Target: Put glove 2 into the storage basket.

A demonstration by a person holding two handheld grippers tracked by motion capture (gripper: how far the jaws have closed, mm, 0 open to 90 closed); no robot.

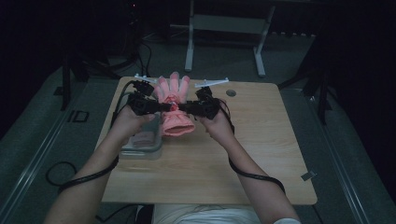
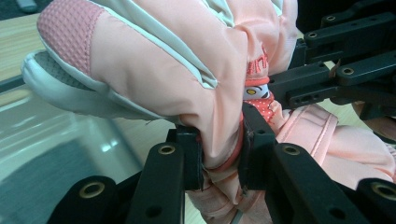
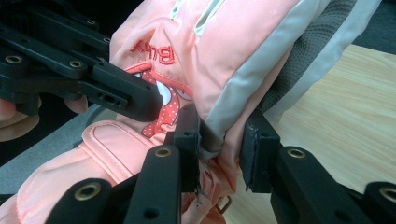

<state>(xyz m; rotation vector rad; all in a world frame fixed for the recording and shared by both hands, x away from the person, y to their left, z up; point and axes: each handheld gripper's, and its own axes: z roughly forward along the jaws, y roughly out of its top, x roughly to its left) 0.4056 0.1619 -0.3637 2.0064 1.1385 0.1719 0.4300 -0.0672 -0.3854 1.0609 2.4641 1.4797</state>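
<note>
A pink glove (image 1: 176,122) with grey trim and a small cartoon patch hangs in the air over the table, its fingers pointing away from me. My left gripper (image 1: 163,106) is shut on the glove's left side; in the left gripper view both pads pinch the pink fabric (image 2: 222,140). My right gripper (image 1: 185,108) is shut on the opposite edge, and in the right gripper view the grey-trimmed fabric (image 3: 219,140) is squeezed between its jaws. Each gripper view has the other gripper (image 2: 327,79) (image 3: 84,74) reaching in from the far side of the glove (image 2: 154,60) (image 3: 219,51).
A clear lidded plastic container (image 1: 142,142) sits on the wooden table (image 1: 261,154) under my left hand. A round grey grommet (image 1: 231,93) is at the table's back right. A white metal stand (image 1: 224,28) rises behind the table. Cables trail from both grippers.
</note>
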